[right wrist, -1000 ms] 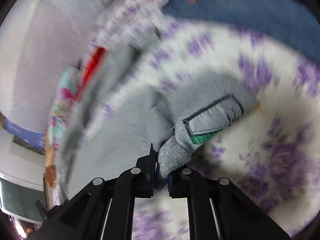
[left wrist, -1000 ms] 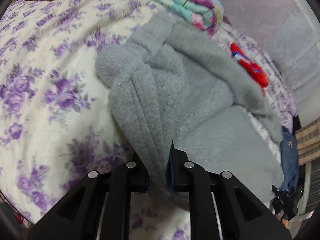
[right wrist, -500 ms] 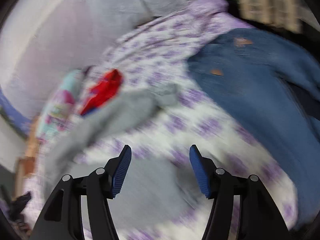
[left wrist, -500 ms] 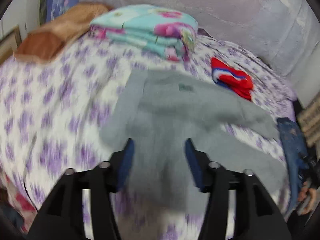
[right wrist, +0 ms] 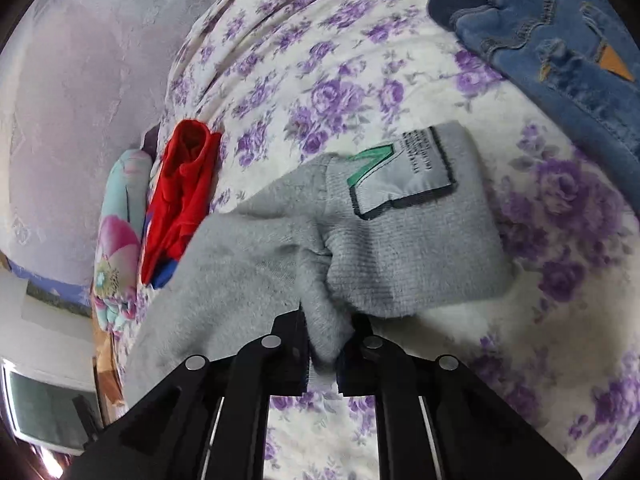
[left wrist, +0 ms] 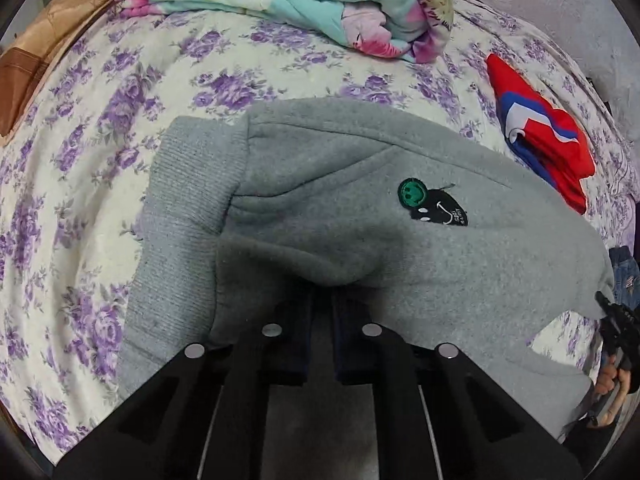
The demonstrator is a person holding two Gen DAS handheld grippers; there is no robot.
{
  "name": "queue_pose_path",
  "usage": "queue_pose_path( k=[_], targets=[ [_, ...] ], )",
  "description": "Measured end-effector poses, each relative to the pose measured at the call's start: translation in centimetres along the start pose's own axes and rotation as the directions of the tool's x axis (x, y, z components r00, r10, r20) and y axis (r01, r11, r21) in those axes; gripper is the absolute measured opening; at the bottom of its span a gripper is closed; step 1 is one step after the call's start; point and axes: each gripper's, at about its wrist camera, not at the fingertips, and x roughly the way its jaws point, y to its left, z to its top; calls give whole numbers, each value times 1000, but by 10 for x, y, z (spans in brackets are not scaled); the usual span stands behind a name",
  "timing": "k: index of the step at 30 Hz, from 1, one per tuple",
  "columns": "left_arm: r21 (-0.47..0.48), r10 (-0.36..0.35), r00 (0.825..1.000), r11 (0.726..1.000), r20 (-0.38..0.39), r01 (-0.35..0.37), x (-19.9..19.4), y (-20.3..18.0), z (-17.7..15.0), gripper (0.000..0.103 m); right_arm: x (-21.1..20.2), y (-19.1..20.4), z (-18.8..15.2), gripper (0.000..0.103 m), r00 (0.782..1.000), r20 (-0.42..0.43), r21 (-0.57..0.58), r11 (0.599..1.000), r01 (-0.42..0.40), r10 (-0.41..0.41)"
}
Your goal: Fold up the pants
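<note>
The grey fleece pants lie across the purple-flowered bed sheet, ribbed waistband to the left and a green and black smiley patch on the hip. My left gripper is shut on a fold of the pants near the waist. In the right wrist view the pants' ribbed cuff carries a grey label with a green stripe. My right gripper is shut on a bunch of fleece just beside that cuff.
A folded teal and pink quilt lies at the back of the bed, a folded red and blue garment to the right. Blue jeans lie beyond the cuff. A brown cushion is at the far left.
Both grippers let go and opened half a second ago, then shifted along the pants and closed on the fabric again. The pants now lie spread out flatter.
</note>
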Motion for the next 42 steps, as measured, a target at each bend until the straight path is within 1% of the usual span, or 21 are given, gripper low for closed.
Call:
queue_pose_path(
  k=[2,5,8,10,12,13,15,16,17,19,20,22,25,27,30,33,35,37,39,41,42],
  targets=[
    [13,16,1000,1000,9,-16,-3,2,-4,4,-26,5,-5,10,999,32,-49,999,12,-10],
    [-3,-10,1000,1000,8,10,-1,11,-8,4,-51,-14,-13,10,999,40,-15,1000,-18,18],
    [0,6,1000,1000,8,-6,4,9,-6,3,-15,-38,-16,11,998,-52,40,998,42,-40],
    [33,49,999,998,5,-49,5,0,-5,3,-2,-36,-17,10,998,-43,9,998,56,-56],
    [63,55,998,997,-4,-55,-2,-3,-5,3,-9,-22,-17,19,990,-67,-33,992,122,-124],
    [83,44,999,996,-9,-43,-11,-2,-7,4,-16,-14,-19,27,986,-71,-64,987,149,-154],
    [110,25,999,994,36,-28,-41,6,-9,15,-40,2,-30,31,980,-25,-145,971,193,-198],
    [125,27,998,992,61,-34,-52,8,-8,32,-57,10,-39,33,975,19,-188,957,219,-219],
    [142,42,995,988,95,-56,-67,11,-4,59,-70,14,-46,40,975,52,-214,951,223,-216],
    [176,75,982,979,173,-106,-90,19,11,84,-103,23,-69,45,984,108,-282,945,165,-140],
    [211,80,978,970,190,-121,-95,21,23,85,-117,29,-85,46,990,115,-325,938,118,-84],
    [285,51,987,954,153,-93,-88,22,49,85,-132,33,-105,46,994,103,-375,924,78,-42],
    [373,-49,999,927,21,37,-54,20,87,85,-132,48,-128,46,997,68,-427,903,56,-30],
    [414,-51,999,909,-14,52,-32,15,101,84,-129,57,-140,46,997,57,-455,888,68,-47],
    [476,-133,985,863,-111,170,-5,7,112,84,-123,73,-150,46,994,57,-496,861,108,-92],
    [500,-167,974,837,-153,222,12,3,110,81,-110,93,-152,46,993,54,-548,827,121,-109],
    [498,-164,968,834,-188,238,25,3,104,15,-93,113,-150,46,993,31,-602,791,108,-112],
    [513,-183,972,826,-145,232,24,4,97,14,-67,151,-144,46,997,-21,-700,713,37,-72],
    [535,-192,976,817,-101,216,17,4,92,14,-38,201,-140,48,993,-119,-794,600,-102,12],
    [547,-202,977,812,-66,205,12,5,89,14,2,259,-135,70,974,-221,-853,473,-220,54],
    [548,-204,977,811,-63,205,12,6,87,14,19,279,-132,71,968,-244,-868,434,-243,55]
  ],
)
